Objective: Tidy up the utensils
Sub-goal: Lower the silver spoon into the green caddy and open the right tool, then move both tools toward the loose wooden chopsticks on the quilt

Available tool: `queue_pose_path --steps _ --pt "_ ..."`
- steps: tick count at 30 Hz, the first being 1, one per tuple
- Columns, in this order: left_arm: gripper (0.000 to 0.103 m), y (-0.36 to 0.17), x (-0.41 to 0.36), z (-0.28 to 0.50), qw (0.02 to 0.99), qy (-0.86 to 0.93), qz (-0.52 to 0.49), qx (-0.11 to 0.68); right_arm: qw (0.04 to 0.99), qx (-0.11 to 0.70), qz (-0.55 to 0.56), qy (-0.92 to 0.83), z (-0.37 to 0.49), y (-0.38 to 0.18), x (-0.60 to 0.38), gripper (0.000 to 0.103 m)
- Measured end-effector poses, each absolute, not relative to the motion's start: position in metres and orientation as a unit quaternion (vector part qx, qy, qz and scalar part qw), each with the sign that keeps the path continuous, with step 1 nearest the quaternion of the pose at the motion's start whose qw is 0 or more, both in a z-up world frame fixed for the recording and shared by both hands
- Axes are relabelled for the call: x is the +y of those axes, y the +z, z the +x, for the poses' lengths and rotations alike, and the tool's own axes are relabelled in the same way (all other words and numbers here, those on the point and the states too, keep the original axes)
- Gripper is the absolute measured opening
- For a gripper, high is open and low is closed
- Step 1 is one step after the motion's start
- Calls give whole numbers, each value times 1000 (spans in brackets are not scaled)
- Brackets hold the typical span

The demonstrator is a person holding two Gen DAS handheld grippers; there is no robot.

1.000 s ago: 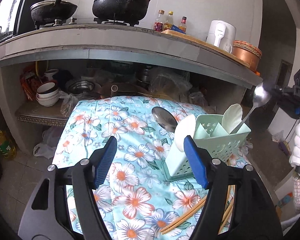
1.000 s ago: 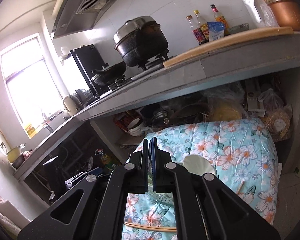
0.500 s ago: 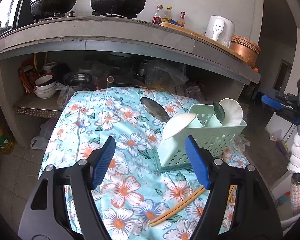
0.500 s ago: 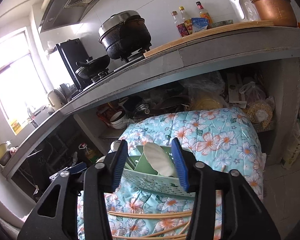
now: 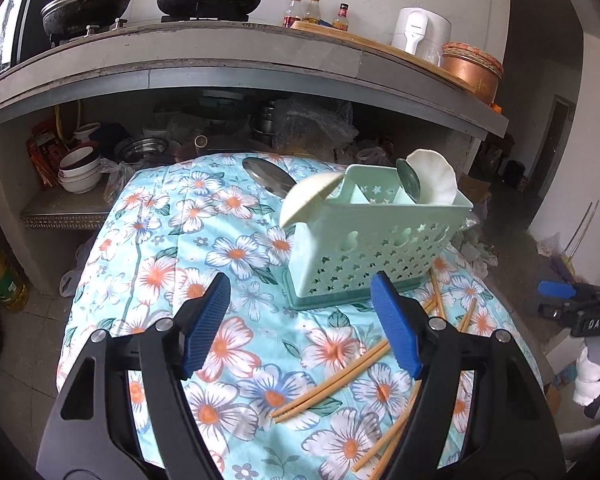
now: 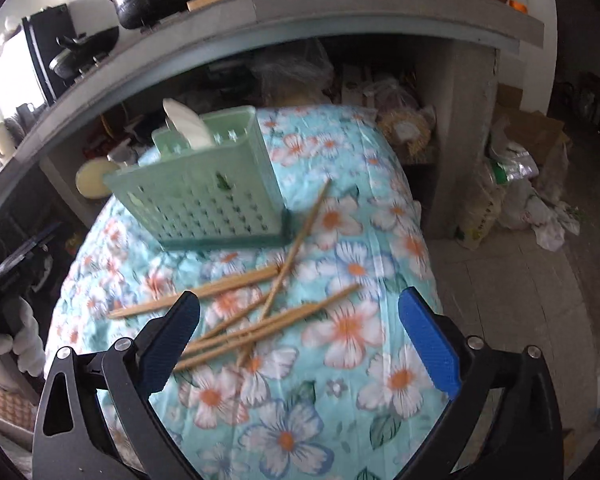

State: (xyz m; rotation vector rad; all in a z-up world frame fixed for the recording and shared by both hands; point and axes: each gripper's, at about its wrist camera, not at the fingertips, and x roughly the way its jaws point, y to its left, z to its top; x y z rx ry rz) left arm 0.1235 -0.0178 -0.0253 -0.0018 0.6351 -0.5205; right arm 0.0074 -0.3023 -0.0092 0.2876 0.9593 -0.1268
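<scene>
A pale green perforated utensil caddy point(image 5: 376, 240) stands on the floral cloth; it also shows in the right wrist view point(image 6: 208, 192). White spoons point(image 5: 436, 176) and a metal spoon point(image 5: 408, 180) stand in it, and another white spoon point(image 5: 308, 196) leans at its left end. A metal ladle point(image 5: 268, 178) lies behind it. Several wooden chopsticks point(image 6: 244, 312) lie scattered on the cloth in front of it, also seen in the left wrist view point(image 5: 340, 376). My left gripper point(image 5: 300, 320) is open and empty, short of the caddy. My right gripper point(image 6: 300, 340) is open and empty above the chopsticks.
The table under the floral cloth point(image 5: 188, 248) stands before a concrete counter point(image 5: 220, 60) with pots, bottles and a kettle on top. Bowls and bags fill the shelf point(image 5: 80, 168) beneath. Bags and boxes point(image 6: 520, 184) clutter the floor on the right.
My right gripper let the metal spoon go into the caddy, opened, and drew back and down over the chopsticks. My left gripper pulled back a little and stayed open.
</scene>
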Motion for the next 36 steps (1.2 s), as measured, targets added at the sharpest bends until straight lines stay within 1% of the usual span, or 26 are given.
queue_pose_path --steps 5,10,15,23,33,36 --pt "70 -33 -28 110 911 -264 14 317 843 518 115 -89 1 -57 -284 97" --pt "70 -41 -35 100 906 -272 32 323 824 552 70 -105 1 -91 -268 97" --pt "70 -48 -42 98 897 -280 44 338 835 534 74 -109 -3 -94 -269 97" --pt "70 -53 -63 98 890 -300 65 337 866 485 80 -92 -18 -98 -270 97" --pt "70 -65 -82 107 872 -334 76 350 869 471 110 -101 -21 -95 -274 97" --pt "70 -68 -89 109 864 -347 85 355 868 468 137 -94 -23 -92 -282 97"
